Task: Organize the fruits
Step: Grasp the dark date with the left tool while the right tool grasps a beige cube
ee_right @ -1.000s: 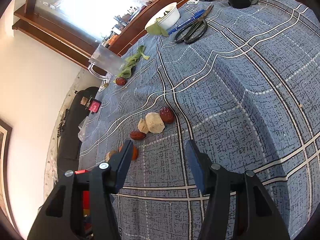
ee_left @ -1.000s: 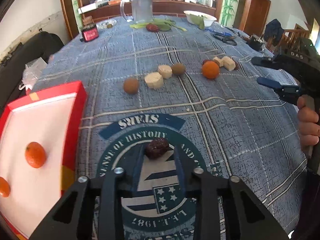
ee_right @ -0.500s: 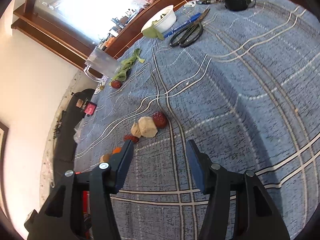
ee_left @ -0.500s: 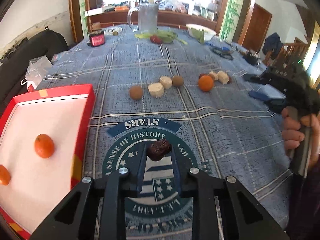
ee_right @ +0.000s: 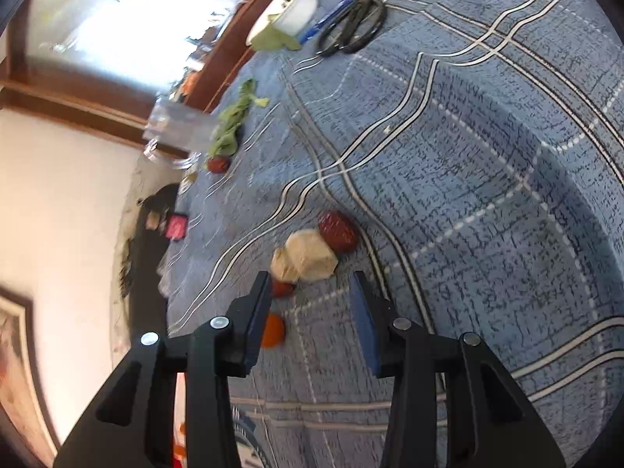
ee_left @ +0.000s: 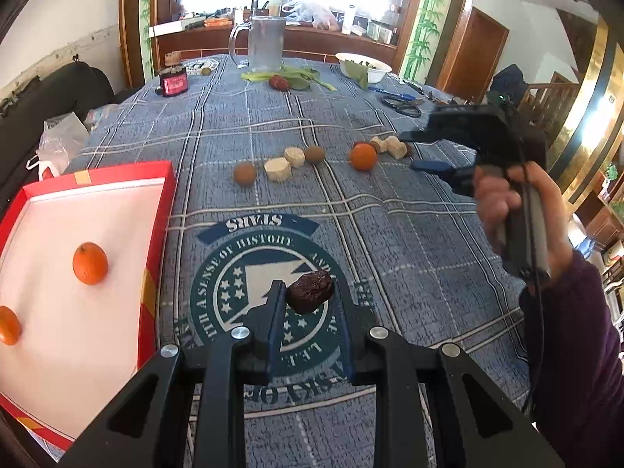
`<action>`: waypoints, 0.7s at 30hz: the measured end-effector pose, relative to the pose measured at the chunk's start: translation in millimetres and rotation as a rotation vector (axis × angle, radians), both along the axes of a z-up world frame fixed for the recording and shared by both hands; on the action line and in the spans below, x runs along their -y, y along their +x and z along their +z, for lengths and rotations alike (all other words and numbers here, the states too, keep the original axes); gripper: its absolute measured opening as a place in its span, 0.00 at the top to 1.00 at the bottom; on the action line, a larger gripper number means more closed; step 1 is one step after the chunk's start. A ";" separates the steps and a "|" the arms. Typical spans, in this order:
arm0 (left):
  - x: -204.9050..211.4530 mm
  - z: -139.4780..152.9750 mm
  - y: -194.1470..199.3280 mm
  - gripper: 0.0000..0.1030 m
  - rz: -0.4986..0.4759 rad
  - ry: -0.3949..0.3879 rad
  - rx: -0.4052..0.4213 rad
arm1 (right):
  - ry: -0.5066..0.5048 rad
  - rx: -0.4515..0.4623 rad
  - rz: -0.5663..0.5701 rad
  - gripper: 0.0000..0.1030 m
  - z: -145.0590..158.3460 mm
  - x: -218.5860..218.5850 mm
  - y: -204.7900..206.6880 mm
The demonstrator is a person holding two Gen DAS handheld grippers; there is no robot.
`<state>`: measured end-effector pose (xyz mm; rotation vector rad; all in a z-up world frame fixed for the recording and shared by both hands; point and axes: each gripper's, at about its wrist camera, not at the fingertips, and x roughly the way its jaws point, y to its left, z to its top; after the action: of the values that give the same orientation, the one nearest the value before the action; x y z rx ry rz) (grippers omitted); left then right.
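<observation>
- A wrinkled dark red-brown dried date (ee_left: 310,291) sits pinched between the blue-padded tips of the left gripper (ee_left: 308,304), held above the round blue-and-white emblem printed on the tablecloth.
- The blue plaid tablecloth (ee_left: 390,241) covers the whole table.
- At the near left lies a shallow red cardboard tray with a white floor (ee_left: 156,210). Two small oranges rest inside it: one orange (ee_left: 90,263) toward the middle, another orange (ee_left: 8,325) at the left edge.
- Farther across the cloth runs a loose row: a round brown fruit (ee_left: 245,174), two pale cream cylindrical chunks (ee_left: 284,163), a second brown fruit (ee_left: 314,154), then a loose orange (ee_left: 363,157) just beside a cluster of pale chunks (ee_left: 390,145).
- The right gripper (ee_right: 310,312), black with blue pads, is carried by a hand (ee_left: 518,210) in a dark purple sleeve at the right. Its fingers are spread apart with nothing between them, hovering near a pale angular chunk (ee_right: 312,256) and a red date (ee_right: 337,231) that touch each other.
- At the far end stand a clear glass mug (ee_left: 265,43), green leaves (ee_left: 296,76), a white bowl (ee_left: 362,68) and black scissors (ee_right: 351,29).
</observation>
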<state>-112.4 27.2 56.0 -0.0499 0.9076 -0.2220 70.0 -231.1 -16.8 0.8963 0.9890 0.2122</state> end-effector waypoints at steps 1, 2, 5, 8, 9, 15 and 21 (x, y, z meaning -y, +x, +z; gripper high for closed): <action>-1.2 -0.9 -0.4 0.77 -0.001 -0.003 -0.002 | 0.002 -0.005 -0.011 0.58 -0.1 -1.5 2.4; -2.3 -1.5 -0.8 0.77 -0.002 -0.009 -0.005 | 0.010 -0.012 -0.015 0.58 -0.4 -2.9 4.5; -5.1 -2.1 -1.2 0.77 -0.004 -0.019 -0.007 | -0.004 -0.043 -0.052 0.58 2.2 -10.7 13.5; -8.3 -2.0 -1.6 0.77 -0.004 -0.034 -0.007 | -0.052 -0.060 -0.082 0.58 6.9 -16.9 23.0; -9.2 -2.1 -1.9 0.77 -0.005 -0.037 -0.008 | -0.066 -0.067 -0.099 0.58 8.1 -18.3 25.6; -15.5 -2.5 -4.1 0.77 -0.007 -0.064 -0.008 | -0.242 -0.112 -0.134 0.60 19.0 -32.4 42.6; -23.6 1.3 -11.3 0.77 0.001 -0.082 0.005 | -0.419 -0.112 -0.114 0.65 26.3 -52.9 49.2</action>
<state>-123.6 50.8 57.3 -0.1259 0.8934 -0.2587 119.2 -178.2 9.5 0.5814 1.0334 -0.1414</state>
